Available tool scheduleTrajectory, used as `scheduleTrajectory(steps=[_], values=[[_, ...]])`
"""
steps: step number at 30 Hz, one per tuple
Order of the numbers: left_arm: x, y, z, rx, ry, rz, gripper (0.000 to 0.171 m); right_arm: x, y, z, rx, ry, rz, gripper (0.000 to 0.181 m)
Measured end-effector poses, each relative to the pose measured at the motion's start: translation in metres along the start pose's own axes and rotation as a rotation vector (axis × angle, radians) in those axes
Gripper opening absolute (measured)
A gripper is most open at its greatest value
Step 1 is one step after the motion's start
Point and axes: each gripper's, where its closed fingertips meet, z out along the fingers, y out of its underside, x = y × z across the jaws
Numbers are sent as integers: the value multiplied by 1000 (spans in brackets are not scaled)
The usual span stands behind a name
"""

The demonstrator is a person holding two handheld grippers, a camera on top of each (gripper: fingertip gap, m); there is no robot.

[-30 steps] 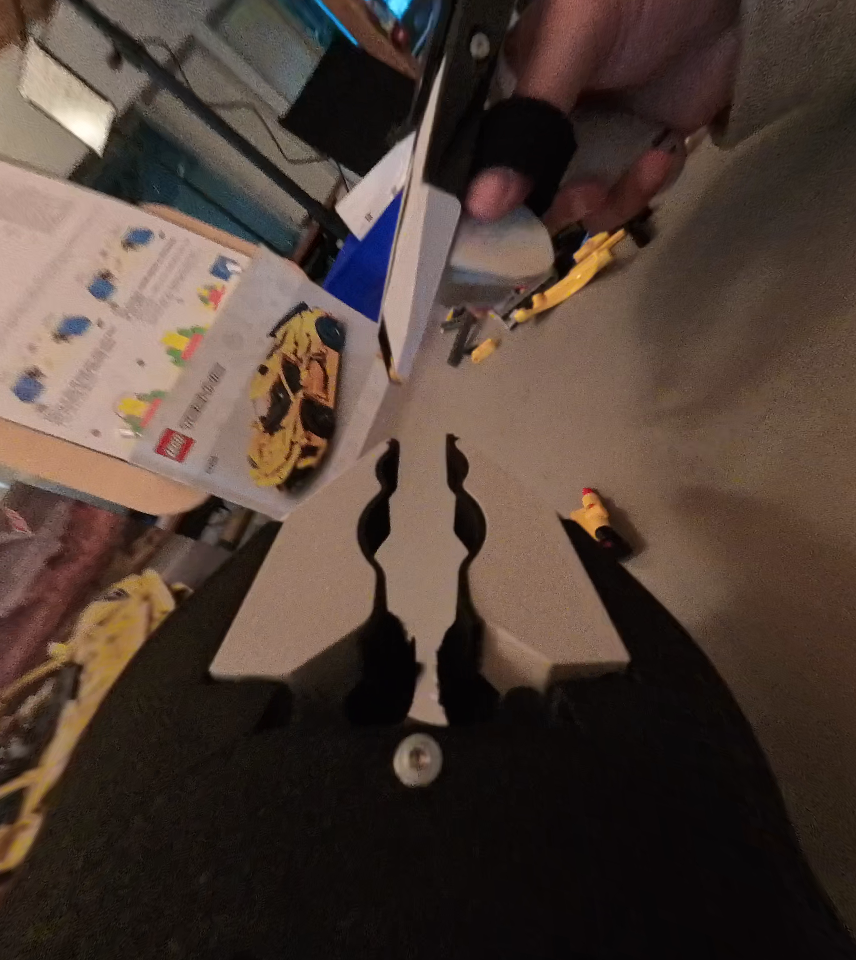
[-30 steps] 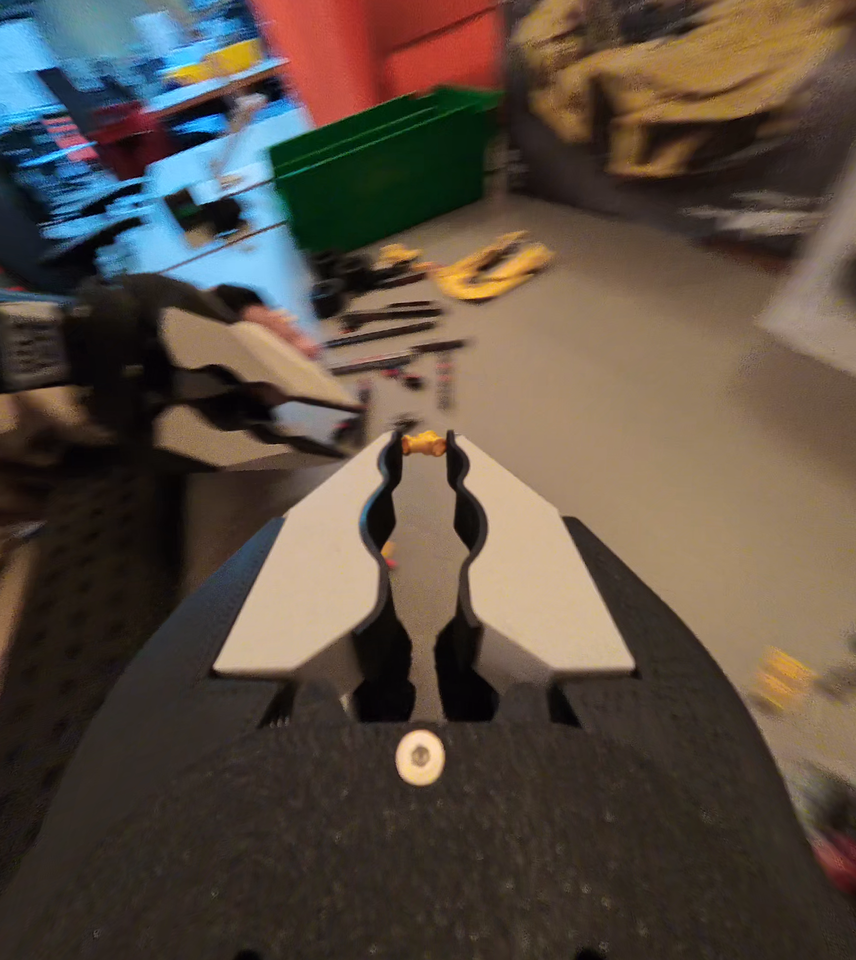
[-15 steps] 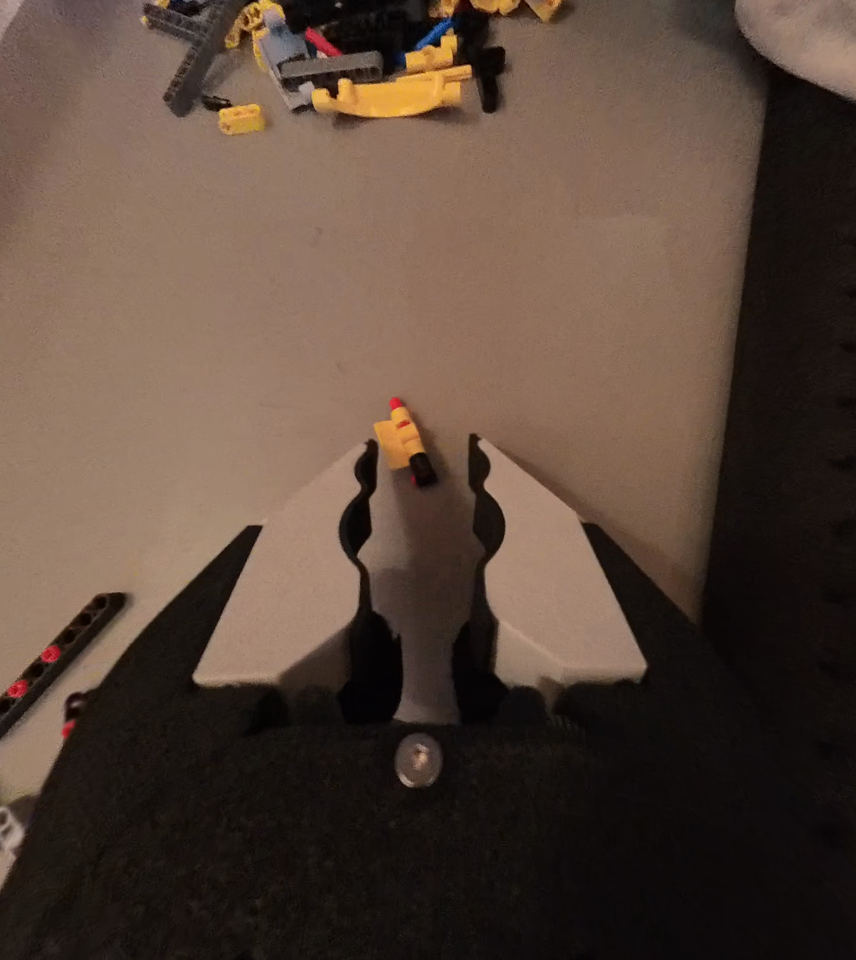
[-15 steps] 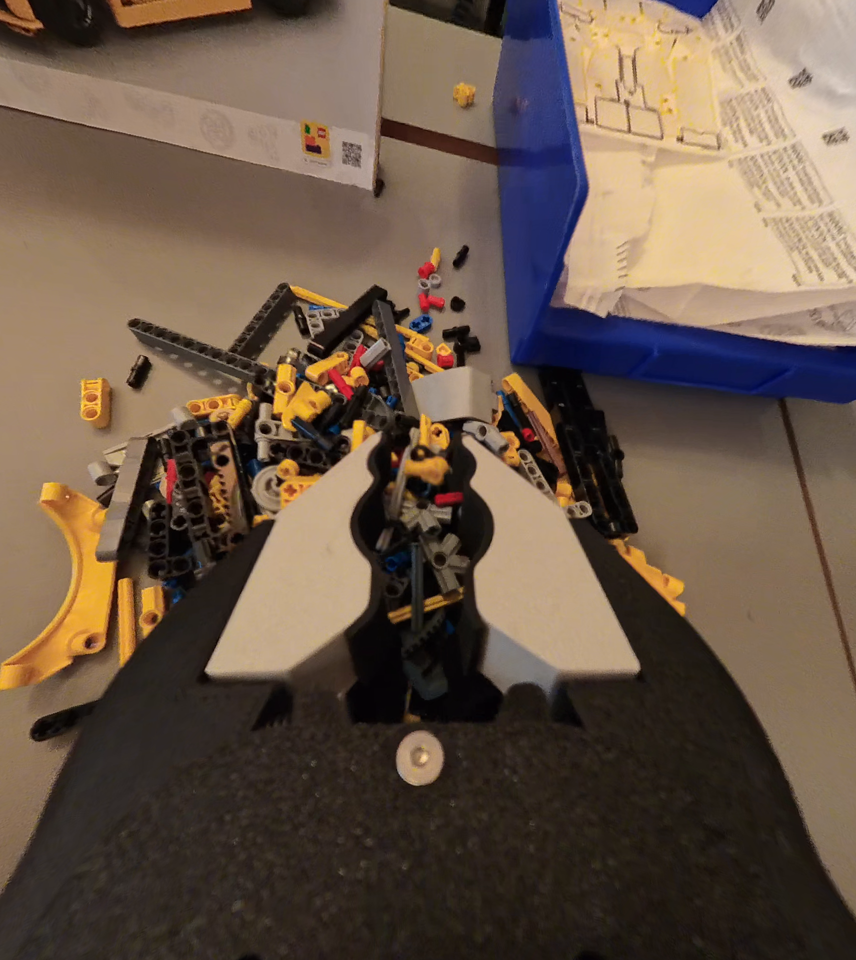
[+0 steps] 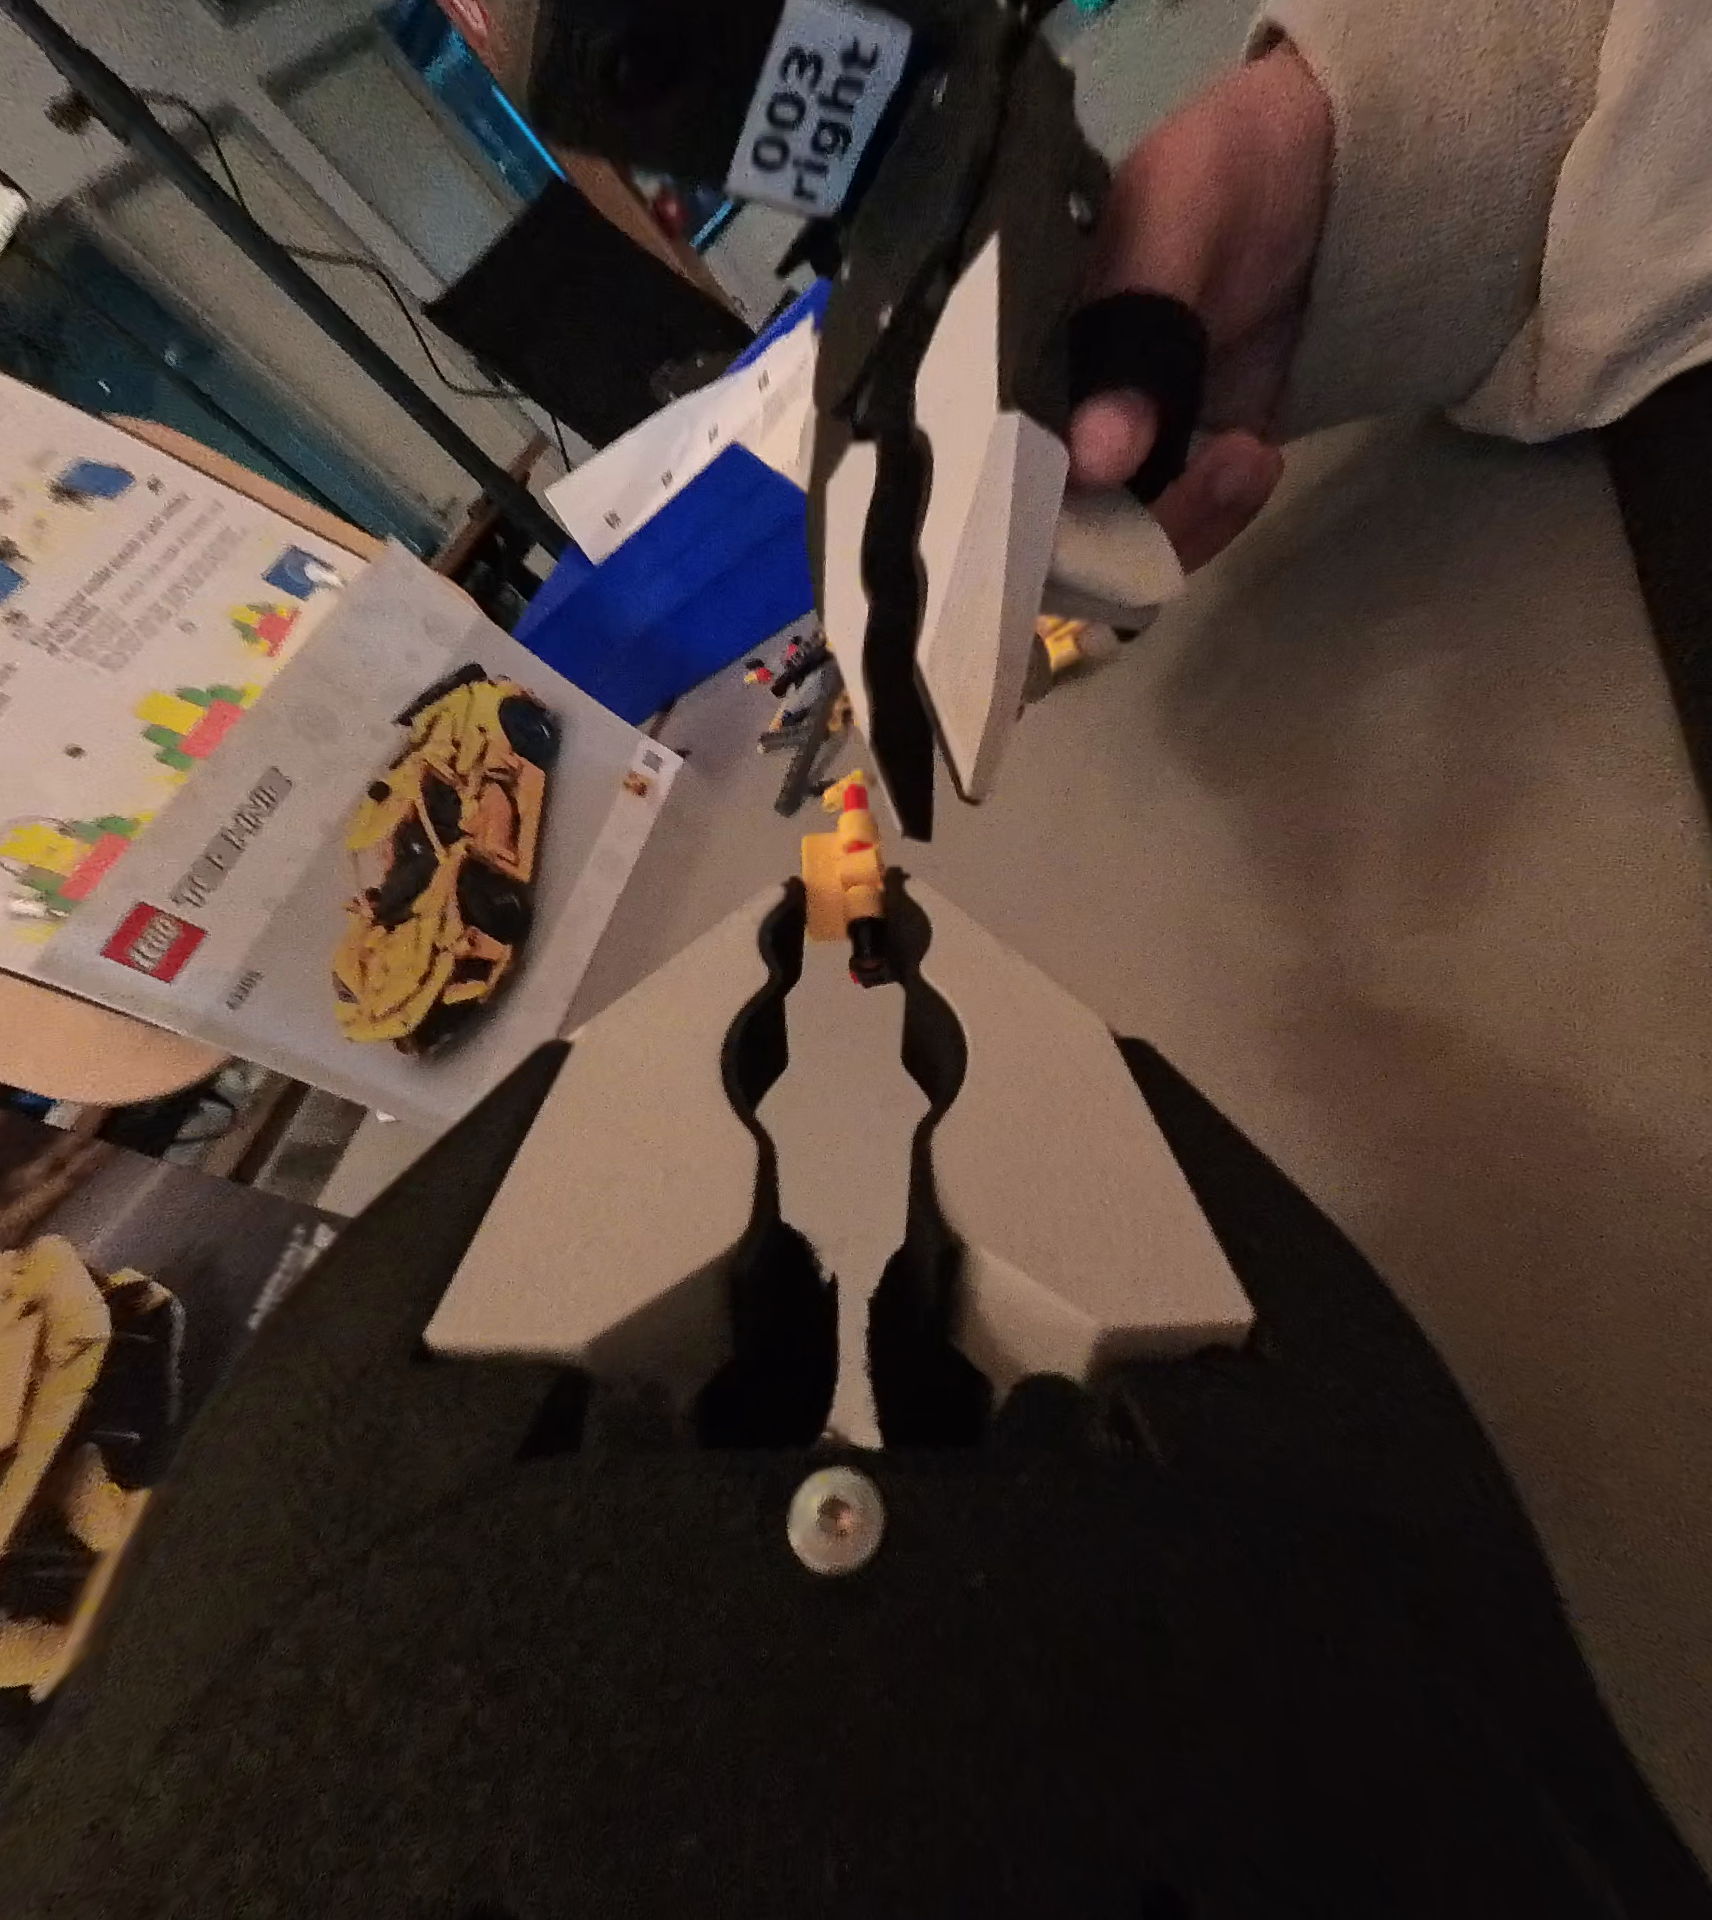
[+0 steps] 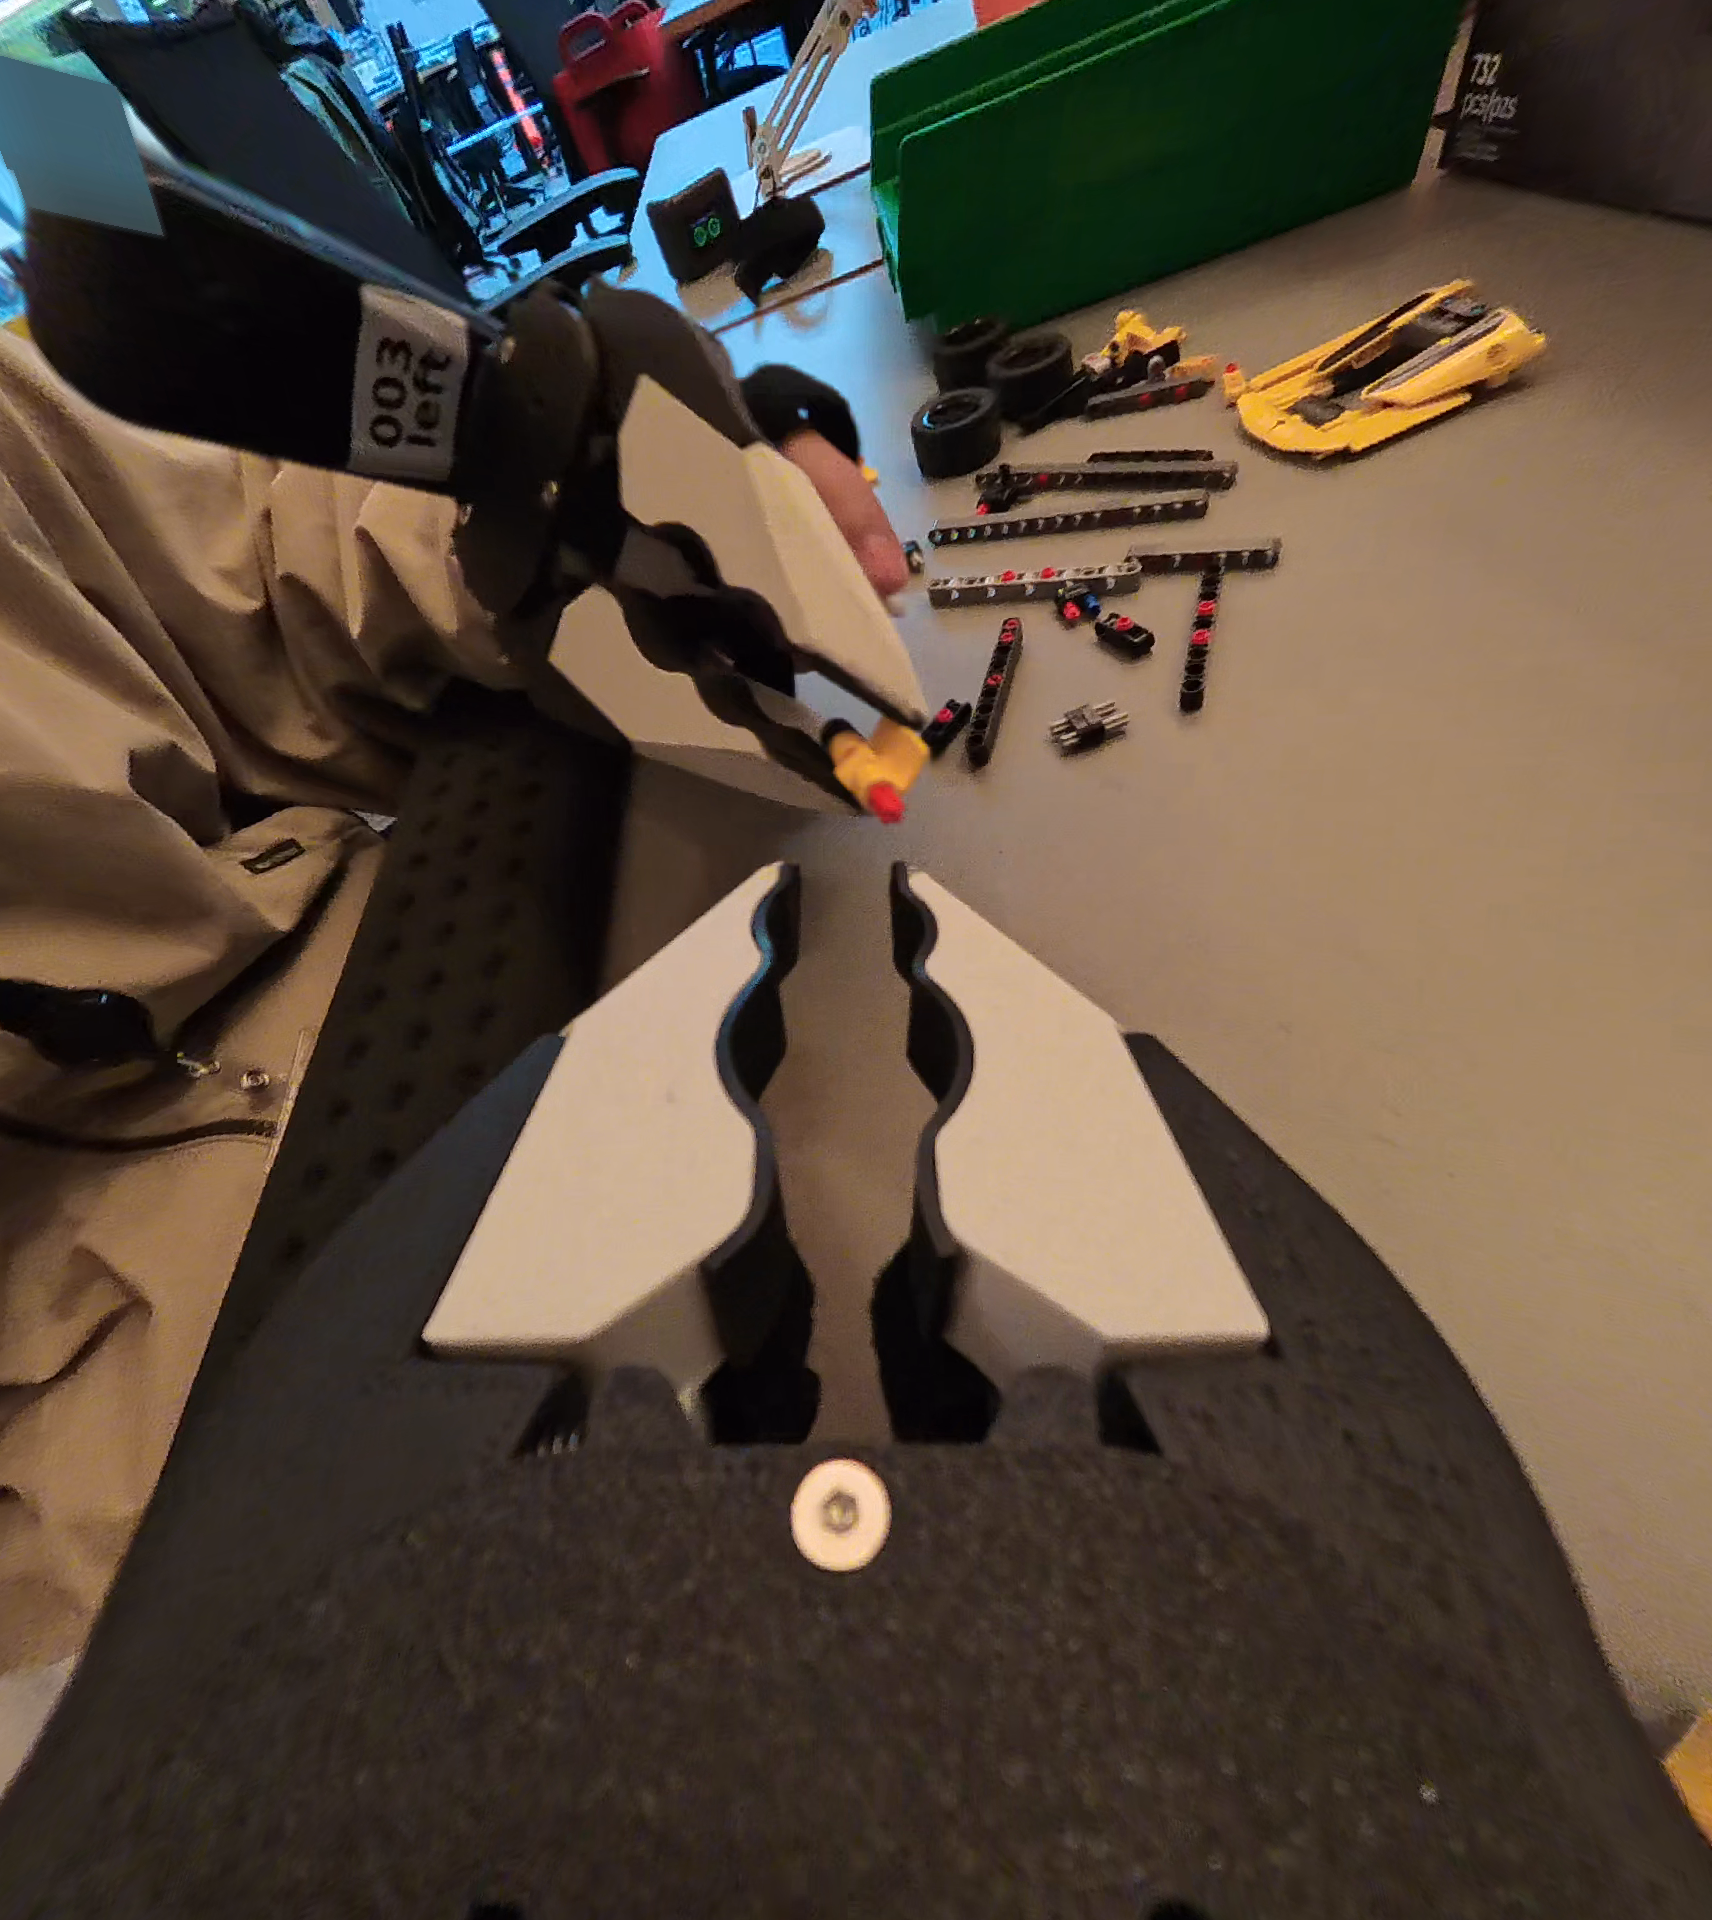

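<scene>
Grey table (image 6: pixel 1454 935), building-set parts spread across it: green bin (image 6: pixel 1143 156), yellow car body shell (image 6: pixel 1382 364), black wheels (image 6: pixel 977 395), black beams (image 6: pixel 1070 514).

Instruction booklet (image 5: pixel 353 862) stands left of left gripper (image 5: pixel 839 899).

Left gripper pinches small yellow connector piece (image 5: pixel 836 873) at its tips, held above the table, red pin end pointing outward.

Right gripper (image 6: pixel 844 878), fingers slightly parted, holds nothing; its tips sit just beside that piece (image 6: pixel 873 764), pointing toward it.
</scene>
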Motion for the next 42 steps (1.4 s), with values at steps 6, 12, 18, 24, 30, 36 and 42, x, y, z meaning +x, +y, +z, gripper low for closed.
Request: scheduleTrajectory(steps=[6,12,18,24,30,36,42], values=[[18,-5,1,33,58,108,15,-6,2,-2,-2,-34,-1,8],[23,-2,0,28,78,176,15,-9,12,2,-54,-54,8,3],[24,2,0,10,67,239,15,-10,12,4,-57,-68,25,11],[21,0,-2,19,39,282,15,-10,8,1,-33,-77,39,9],[25,-1,-3,15,28,356,15,-12,9,1,-37,-85,38,4],[23,-20,-9,80,25,266,15,-23,-2,-7,19,-116,-71,3],[28,-22,-9,88,63,220,15,-27,3,-10,2,-126,-117,3]])
